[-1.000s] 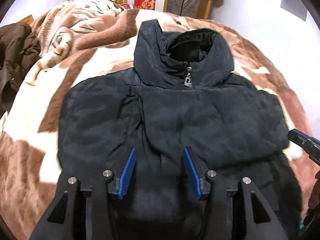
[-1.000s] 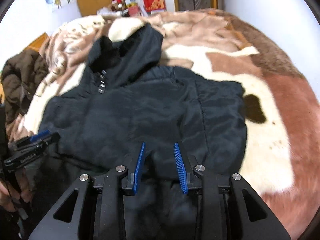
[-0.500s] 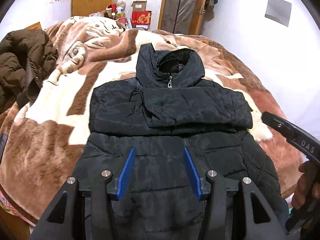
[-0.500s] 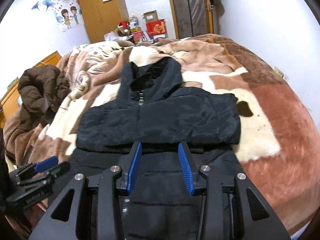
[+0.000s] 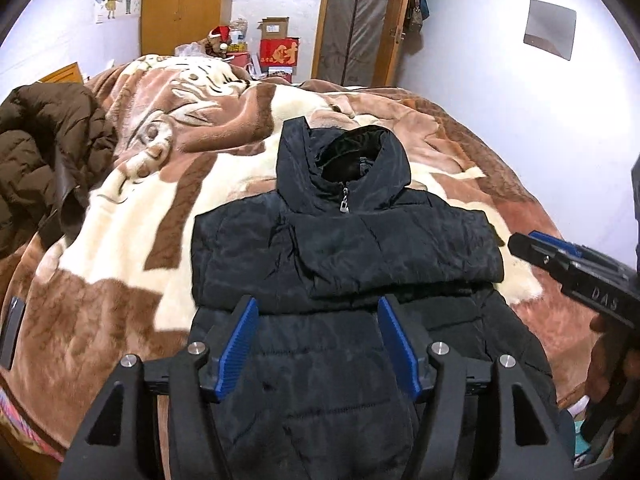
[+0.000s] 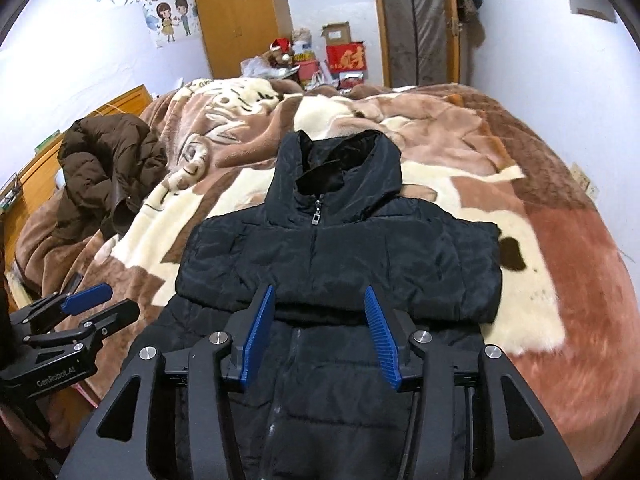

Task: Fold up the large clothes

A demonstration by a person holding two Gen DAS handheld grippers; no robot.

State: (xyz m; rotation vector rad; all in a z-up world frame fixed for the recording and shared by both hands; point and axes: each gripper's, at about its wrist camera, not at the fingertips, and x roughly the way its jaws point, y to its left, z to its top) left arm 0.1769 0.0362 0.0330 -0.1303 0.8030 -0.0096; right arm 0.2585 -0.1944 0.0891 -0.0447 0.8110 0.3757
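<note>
A black hooded puffer jacket [image 5: 344,248] lies face up on the bed, zipped, with both sleeves folded across its chest; it also shows in the right wrist view [image 6: 340,256]. My left gripper [image 5: 318,312] is open and empty above the jacket's lower half. My right gripper [image 6: 318,300] is open and empty over the same lower part. The right gripper also shows at the right edge of the left wrist view [image 5: 528,242]. The left gripper shows at the left edge of the right wrist view [image 6: 108,302].
A brown and cream plush blanket [image 5: 132,216] covers the bed. A brown puffer coat [image 6: 108,164] lies heaped at the left. Boxes [image 6: 346,56], a wardrobe [image 6: 240,16] and a door [image 5: 360,20] stand behind the bed.
Both grippers have pulled back and up from the jacket toward the bed's near edge. The whole jacket with its folded sleeves has come into view. Both grippers stay open.
</note>
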